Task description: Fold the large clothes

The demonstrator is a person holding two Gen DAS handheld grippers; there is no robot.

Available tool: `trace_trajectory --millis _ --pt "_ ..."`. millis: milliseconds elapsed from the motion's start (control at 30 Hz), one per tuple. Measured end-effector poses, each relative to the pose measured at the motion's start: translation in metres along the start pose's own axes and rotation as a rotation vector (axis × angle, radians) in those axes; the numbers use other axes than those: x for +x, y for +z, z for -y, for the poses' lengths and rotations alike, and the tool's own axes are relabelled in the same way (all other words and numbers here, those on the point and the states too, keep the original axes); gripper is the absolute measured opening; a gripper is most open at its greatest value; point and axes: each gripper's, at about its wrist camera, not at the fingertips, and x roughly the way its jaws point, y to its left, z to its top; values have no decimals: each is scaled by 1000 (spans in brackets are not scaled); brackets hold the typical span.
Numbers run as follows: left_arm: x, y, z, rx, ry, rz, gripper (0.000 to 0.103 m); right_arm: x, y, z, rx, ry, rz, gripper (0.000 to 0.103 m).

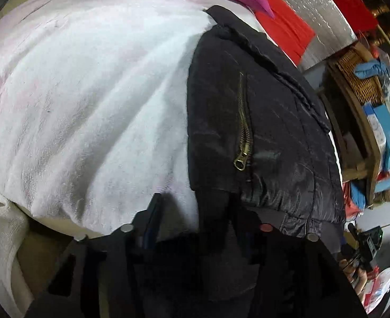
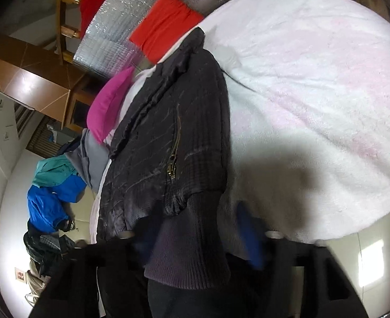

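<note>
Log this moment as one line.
stage: folding | left gripper: at black jacket hem | right gripper: around ribbed cuff | surface: white blanket
</note>
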Motion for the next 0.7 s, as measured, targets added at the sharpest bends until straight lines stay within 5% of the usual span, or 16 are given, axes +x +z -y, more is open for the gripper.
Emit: trace_trajectory --millis 233,300,367,433,700 --pt "24 0 21 32 6 -32 56 23 -2 0 -3 8 -57 64" --pt "22 -1 22 37 2 -28 55 33 -3 -5 -25 14 -86 43" --pt "22 0 27 51 -12 -16 31 37 -4 -13 -49 -44 -97 17" --pt "15 0 34 94 -8 4 12 35 -3 -20 -65 -47 -104 10" --pt "-38 -1 57 140 -56 133 9 -3 10 -45 -55 73 -47 9"
